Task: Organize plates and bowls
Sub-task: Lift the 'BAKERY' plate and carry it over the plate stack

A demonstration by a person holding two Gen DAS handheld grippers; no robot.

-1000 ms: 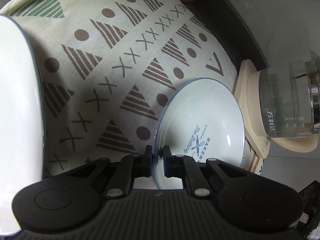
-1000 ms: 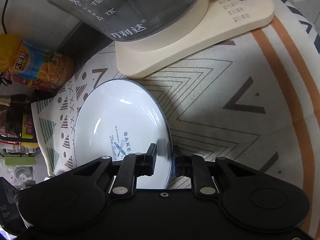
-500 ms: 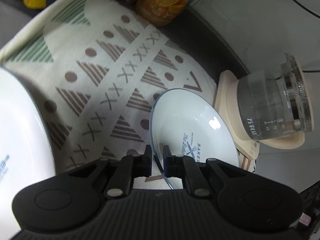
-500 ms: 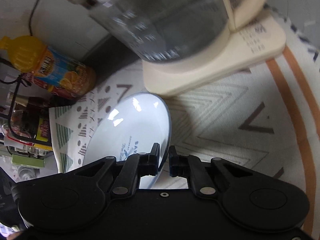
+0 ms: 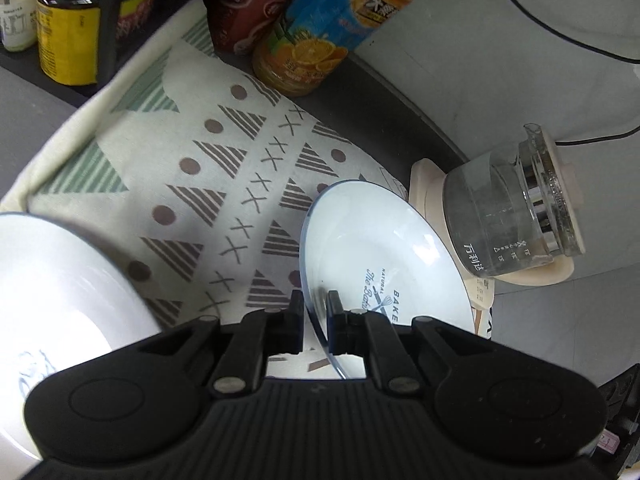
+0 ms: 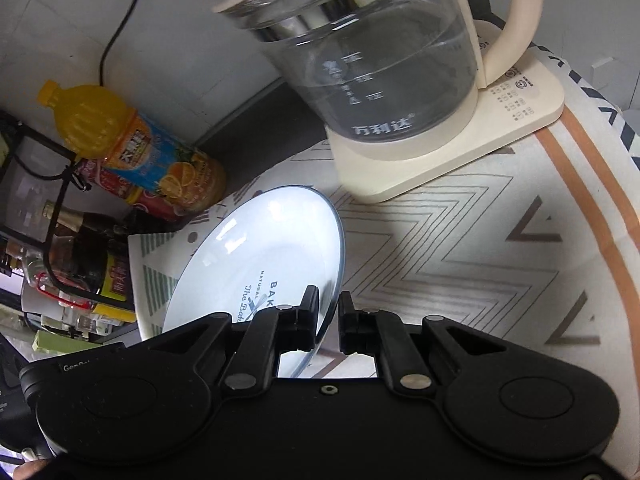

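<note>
A white plate [image 5: 376, 256] with blue "Baker" print and a blue rim is held tilted above the patterned cloth. My left gripper [image 5: 315, 316] is shut on its near rim. My right gripper [image 6: 329, 318] is shut on the same plate [image 6: 256, 256] at the opposite rim. A second white dish [image 5: 60, 292] with blue print lies at the left edge of the left wrist view, apart from both grippers.
A glass kettle [image 6: 372, 56] on a cream base [image 6: 460, 152] stands just behind the plate; it also shows in the left wrist view [image 5: 512, 216]. An orange juice bottle [image 6: 136, 148], jars and bottles [image 5: 68, 32] line the back. A power cord [image 5: 552, 28] runs along the wall.
Both grippers have lifted the plate off the cloth and pulled back; the kettle and bottles now sit farther away and more of the back row shows.
</note>
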